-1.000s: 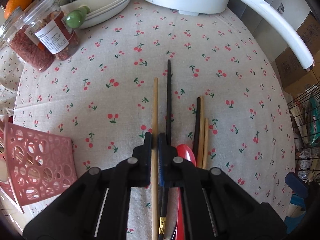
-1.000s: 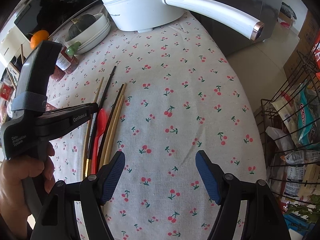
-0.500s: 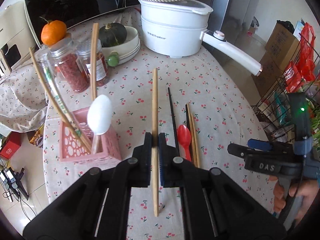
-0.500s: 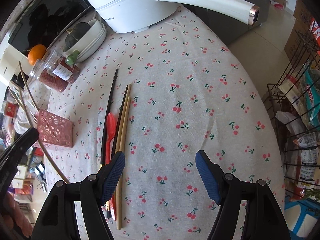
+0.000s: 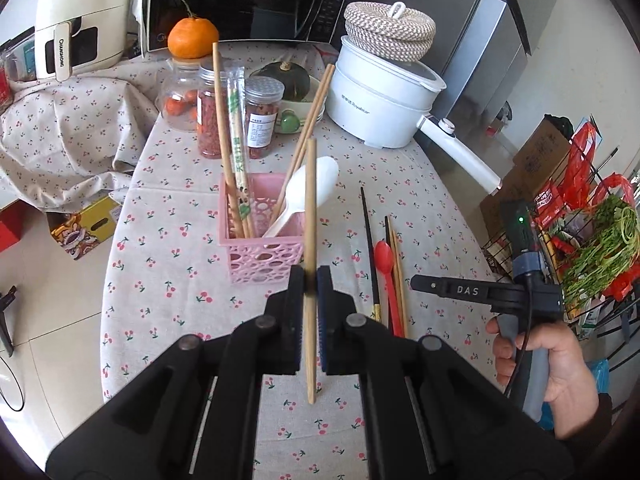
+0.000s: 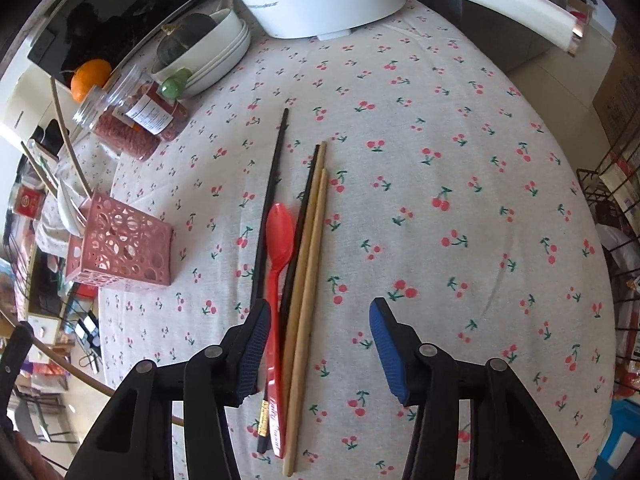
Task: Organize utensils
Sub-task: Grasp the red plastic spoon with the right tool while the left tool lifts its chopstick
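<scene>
We are seeing a matt cotton-like tablecloth printed with red cherries (image 6: 440, 160), lying slightly creased. On it a glossy red plastic spoon (image 6: 278, 240) is catching the light, beside two pale, matt wooden chopsticks (image 6: 310, 264) and two smooth black chopsticks (image 6: 272, 184). A perforated pink plastic basket (image 5: 260, 256) is holding a shiny white plastic spoon (image 5: 308, 192). A smooth white cooking pot (image 5: 380, 100) is wearing a coarse woven rope mat (image 5: 390, 30). Clear plastic jars (image 5: 262, 114) are looking glossy.
</scene>
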A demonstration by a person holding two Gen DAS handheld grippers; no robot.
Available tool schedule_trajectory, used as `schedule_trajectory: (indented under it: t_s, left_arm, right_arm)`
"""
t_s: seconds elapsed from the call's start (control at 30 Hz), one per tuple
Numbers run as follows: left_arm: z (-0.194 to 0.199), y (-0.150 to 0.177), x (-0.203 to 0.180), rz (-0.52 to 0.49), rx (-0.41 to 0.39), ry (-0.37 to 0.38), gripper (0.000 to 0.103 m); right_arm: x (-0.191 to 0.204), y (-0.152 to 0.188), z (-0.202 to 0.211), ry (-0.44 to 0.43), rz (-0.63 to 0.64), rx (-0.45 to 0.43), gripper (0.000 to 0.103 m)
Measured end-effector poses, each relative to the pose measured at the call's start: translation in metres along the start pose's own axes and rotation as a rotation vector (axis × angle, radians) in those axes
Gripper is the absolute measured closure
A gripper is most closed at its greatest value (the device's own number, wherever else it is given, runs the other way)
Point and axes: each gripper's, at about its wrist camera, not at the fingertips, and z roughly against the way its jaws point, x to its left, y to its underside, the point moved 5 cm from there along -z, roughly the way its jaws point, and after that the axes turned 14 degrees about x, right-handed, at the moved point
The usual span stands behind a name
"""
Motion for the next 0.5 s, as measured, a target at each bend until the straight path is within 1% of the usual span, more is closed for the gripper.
schedule_trajectory:
  t_s: [0.07,0.2,0.3,0.37,0.5]
  left_arm:
    - [0.004,0.001,0.003,0.001,-0.005,0.011,0.096]
    - [0.008,0.002,0.012,0.015,-0.008,0.034,0.096]
    - [0.008,0.002,0.017,0.026,-0.004,0.041,0.096]
    - [0.008,0.002,0.021,0.037,0.002,0.047,0.096]
    - [0.007,-0.001,0.028,0.059,0.006,0.055,0.096]
  right_arm:
    - [0.012,-0.008,-0.003,-0.013,0.025,-0.006,0.06]
    - [0.024,-0.024,-0.005,-0.007,0.063,-0.043,0.064]
    - [0.027,-0.034,-0.011,-0.028,0.075,-0.051,0.068]
    - [0.029,-0.04,-0.016,-0.036,0.09,-0.05,0.075]
    - [0.03,-0.05,-0.021,-0.033,0.112,-0.061,0.076]
